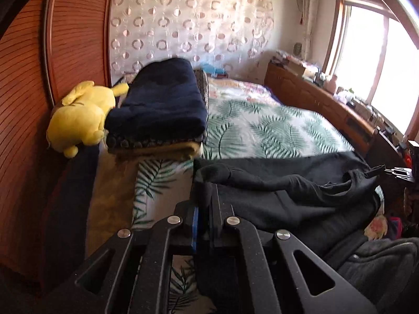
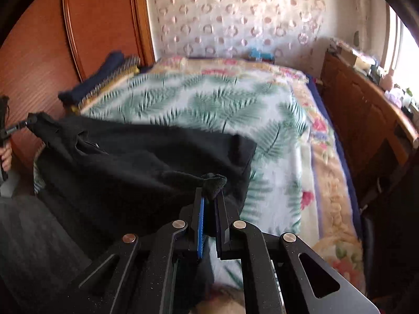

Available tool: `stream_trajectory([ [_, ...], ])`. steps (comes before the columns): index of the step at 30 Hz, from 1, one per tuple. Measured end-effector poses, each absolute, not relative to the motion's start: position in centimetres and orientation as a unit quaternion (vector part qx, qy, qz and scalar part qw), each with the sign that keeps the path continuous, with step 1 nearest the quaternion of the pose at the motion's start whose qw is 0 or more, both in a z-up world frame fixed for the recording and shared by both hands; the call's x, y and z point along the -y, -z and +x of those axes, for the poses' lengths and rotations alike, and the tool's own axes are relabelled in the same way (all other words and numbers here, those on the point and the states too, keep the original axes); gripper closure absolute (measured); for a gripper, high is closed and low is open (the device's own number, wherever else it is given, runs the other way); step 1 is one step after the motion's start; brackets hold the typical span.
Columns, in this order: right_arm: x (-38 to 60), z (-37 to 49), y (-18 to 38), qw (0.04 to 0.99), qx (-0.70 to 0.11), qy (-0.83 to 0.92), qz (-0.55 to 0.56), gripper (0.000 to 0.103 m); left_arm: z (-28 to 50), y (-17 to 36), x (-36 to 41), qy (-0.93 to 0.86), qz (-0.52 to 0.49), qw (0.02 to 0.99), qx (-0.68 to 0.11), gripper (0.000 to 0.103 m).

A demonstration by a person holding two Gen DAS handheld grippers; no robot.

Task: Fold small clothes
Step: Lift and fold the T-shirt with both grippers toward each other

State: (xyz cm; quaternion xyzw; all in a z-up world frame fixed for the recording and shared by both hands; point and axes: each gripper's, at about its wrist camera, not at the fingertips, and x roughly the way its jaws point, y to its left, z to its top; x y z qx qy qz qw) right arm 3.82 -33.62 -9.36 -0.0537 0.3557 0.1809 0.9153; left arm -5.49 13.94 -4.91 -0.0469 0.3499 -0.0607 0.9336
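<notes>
A black garment (image 1: 288, 191) hangs stretched between my two grippers above the near end of the bed. My left gripper (image 1: 205, 183) is shut on one corner of it. My right gripper (image 2: 212, 188) is shut on the other corner, which bunches between the jaws. In the right wrist view the black garment (image 2: 136, 157) sags in the middle, and the left gripper (image 2: 28, 121) pinches its far corner at the left edge. In the left wrist view the right gripper (image 1: 390, 171) shows at the far right, holding the cloth.
The bed (image 1: 262, 125) has a palm-leaf cover. A stack of folded dark blankets (image 1: 159, 104) and a yellow plush toy (image 1: 78, 115) lie at its left side by a wooden wardrobe (image 1: 52, 78). A cluttered wooden cabinet (image 1: 327, 104) runs under the window. Grey clothing (image 1: 374, 267) lies near right.
</notes>
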Motion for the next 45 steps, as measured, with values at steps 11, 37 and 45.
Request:
stream_trajectory([
  [11,32.7,5.3,7.2,0.927,-0.333,-0.158,-0.077,0.055,-2.8,4.2,-14.7,0.053,-0.028,0.936,-0.346,0.039],
  [37,29.5,14.8,10.2,0.914,-0.367,-0.164,-0.059,0.041,6.3,10.1,-13.5,0.084,-0.011,0.890,-0.447,0.045],
  [45,30.2,15.6,10.7,0.910,-0.382,-0.154,-0.057,0.041,6.2,11.2,-13.1,0.095,-0.020,0.884,-0.457,0.053],
])
